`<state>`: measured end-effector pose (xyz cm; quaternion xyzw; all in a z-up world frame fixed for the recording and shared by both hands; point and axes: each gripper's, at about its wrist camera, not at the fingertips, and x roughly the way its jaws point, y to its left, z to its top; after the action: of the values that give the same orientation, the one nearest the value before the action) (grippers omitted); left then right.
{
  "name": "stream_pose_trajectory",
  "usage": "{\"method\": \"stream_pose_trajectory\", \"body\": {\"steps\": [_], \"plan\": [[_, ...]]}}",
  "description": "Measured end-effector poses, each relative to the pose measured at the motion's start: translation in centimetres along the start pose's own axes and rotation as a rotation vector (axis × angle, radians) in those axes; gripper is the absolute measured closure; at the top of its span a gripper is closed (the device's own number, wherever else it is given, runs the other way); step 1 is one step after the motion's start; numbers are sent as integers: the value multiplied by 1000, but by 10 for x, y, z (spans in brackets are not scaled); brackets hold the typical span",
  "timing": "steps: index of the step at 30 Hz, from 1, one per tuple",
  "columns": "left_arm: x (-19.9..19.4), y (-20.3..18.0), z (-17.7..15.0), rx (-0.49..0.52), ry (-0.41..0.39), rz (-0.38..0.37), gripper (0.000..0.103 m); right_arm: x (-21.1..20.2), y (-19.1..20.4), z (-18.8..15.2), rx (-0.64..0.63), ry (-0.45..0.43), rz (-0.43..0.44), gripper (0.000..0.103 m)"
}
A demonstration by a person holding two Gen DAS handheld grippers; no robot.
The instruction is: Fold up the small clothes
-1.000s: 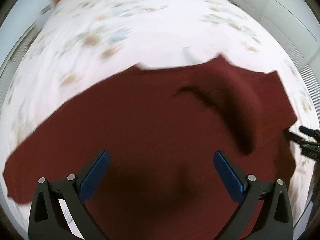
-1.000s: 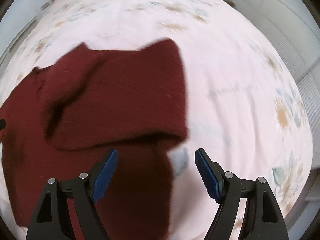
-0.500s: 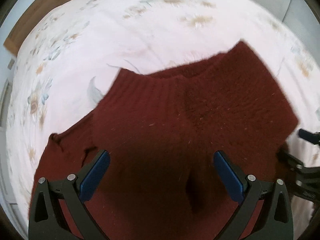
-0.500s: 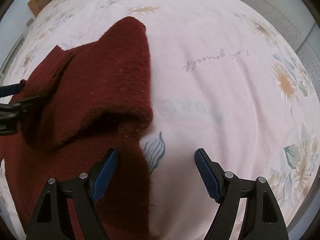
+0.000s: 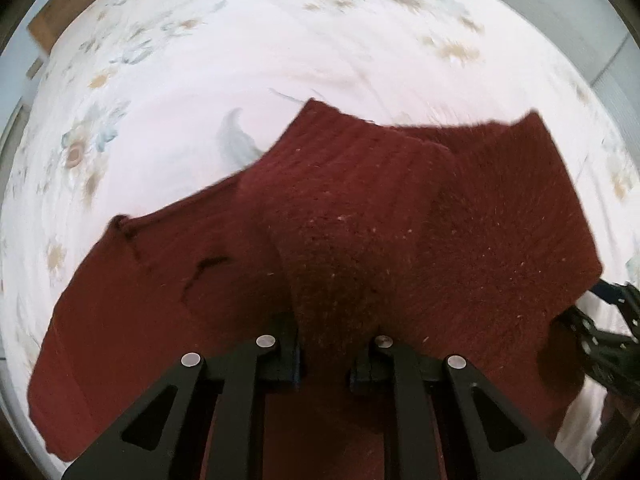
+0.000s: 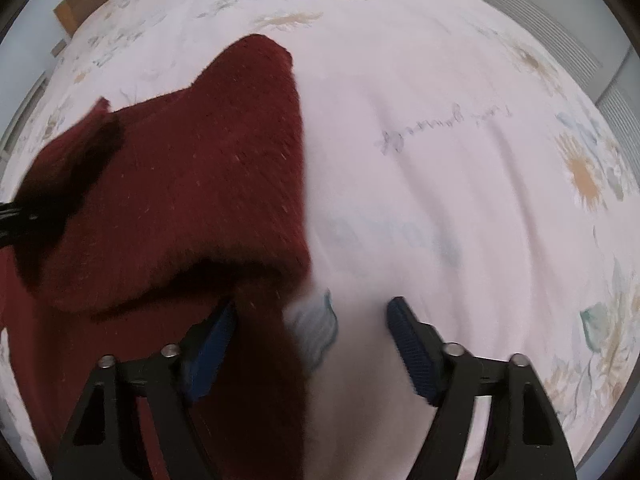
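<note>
A dark red knitted sweater [image 5: 400,220] lies partly folded over itself on a pale floral bedsheet [image 5: 240,40]. My left gripper [image 5: 324,356] points down into its middle; its jaws are closing and pinch a raised ridge of the knit. In the right wrist view the sweater [image 6: 180,180] fills the left half, its folded flap ending just ahead of my right gripper [image 6: 310,312]. That gripper's jaws are closing with the sweater's right edge between them; the right pad stands clear over the sheet. Each gripper shows at the other view's edge: right gripper [image 5: 600,328], left gripper [image 6: 24,216].
The bedsheet [image 6: 440,180] spreads bare to the right of the sweater, with faint script and flower prints. A wooden headboard [image 6: 80,4] shows at the far left corner. White cabinet fronts [image 6: 560,20] stand beyond the bed's right side.
My left gripper went from wide open to pinched on the sweater's middle and dropped closer. My right gripper's jaws narrowed around the sweater's right edge and sank slightly.
</note>
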<state>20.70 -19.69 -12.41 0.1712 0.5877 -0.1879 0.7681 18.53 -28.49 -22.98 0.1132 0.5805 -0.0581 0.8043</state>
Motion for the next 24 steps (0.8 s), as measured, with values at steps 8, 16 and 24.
{"method": "stream_pose_trajectory", "body": {"steps": [8,16,24], "plan": [[-32,94,-37,-174,-102,-36,90,-1,32,5,-107,-20,-53,88],[20,142,-73,-309,28,-126,82,5,39,3,-129,-2,-71,88],[4,188,-112,-403,19,-128,66,3,36,4,-109,-1,-38,87]]}}
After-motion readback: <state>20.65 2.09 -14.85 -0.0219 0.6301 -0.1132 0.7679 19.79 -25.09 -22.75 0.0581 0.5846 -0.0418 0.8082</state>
